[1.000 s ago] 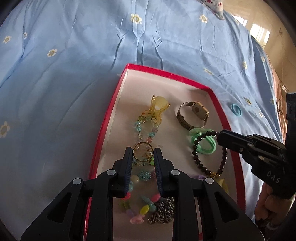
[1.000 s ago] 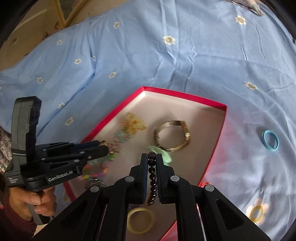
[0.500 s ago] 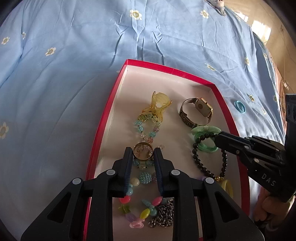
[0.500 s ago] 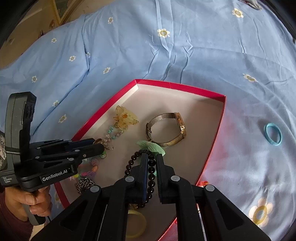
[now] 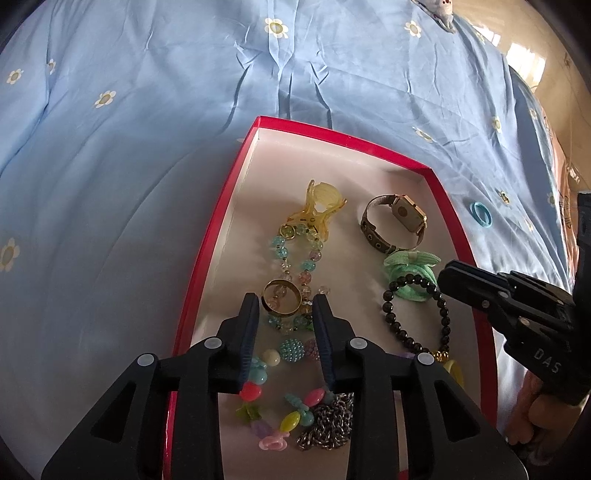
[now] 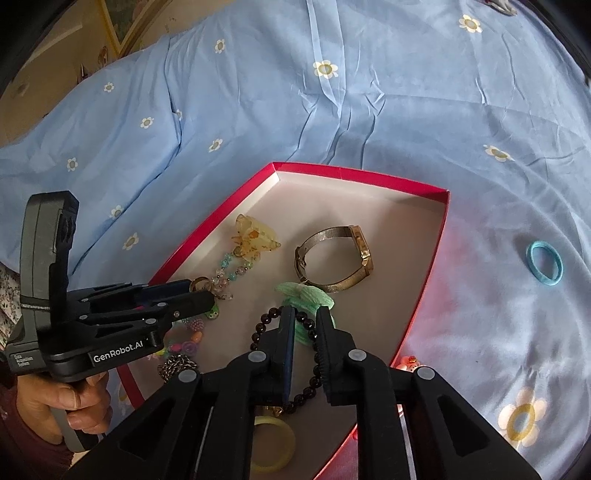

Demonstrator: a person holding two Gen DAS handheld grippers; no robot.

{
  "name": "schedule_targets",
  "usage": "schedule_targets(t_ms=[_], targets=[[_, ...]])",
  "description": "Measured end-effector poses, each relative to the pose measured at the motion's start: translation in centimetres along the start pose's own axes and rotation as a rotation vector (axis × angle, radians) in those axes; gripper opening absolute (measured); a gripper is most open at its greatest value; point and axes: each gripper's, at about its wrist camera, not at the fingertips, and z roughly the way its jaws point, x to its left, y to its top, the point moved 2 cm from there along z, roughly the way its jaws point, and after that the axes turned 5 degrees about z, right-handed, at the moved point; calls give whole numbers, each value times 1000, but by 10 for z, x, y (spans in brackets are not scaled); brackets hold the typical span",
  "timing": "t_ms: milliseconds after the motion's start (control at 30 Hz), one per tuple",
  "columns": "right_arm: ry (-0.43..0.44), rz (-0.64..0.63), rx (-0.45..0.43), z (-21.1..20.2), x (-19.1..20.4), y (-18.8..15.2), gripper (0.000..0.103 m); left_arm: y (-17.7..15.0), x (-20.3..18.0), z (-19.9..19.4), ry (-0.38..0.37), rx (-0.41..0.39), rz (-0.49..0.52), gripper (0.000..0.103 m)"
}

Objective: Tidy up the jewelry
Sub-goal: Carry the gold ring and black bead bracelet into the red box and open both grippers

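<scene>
A red-rimmed shallow cardboard box (image 5: 207, 258) sits on blue flowered bedding (image 5: 129, 155). The left gripper (image 5: 285, 308), just loosened, stands spread around a gold ring (image 5: 282, 298). The right gripper (image 6: 306, 321), likewise parting, straddles a black bead bracelet (image 6: 266, 321). The box's far end lies bare. Only the right view shows a yellow bangle (image 6: 275, 448) whole.

Blue sheet all round, floor at the edges

A wrinkled blue sheet (image 5: 147, 147) printed with white daisies (image 5: 276, 27) spreads ahead of the jaws and off to both sides, creases running straight out from them. Beyond it, far ahead and right of the left jaws, there's shiny tan floor (image 5: 535, 70) catching window glare. Far ahead and left of the right jaws, a gold frame (image 6: 123, 26) stands at the sheet's edge.
</scene>
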Motion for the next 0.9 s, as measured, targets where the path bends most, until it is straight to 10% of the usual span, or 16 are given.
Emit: schedule_targets(t_ms=[900], targets=[[-4, -1, -34, -22, 8, -5, 59, -3, 2, -18, 10, -27, -29, 60]])
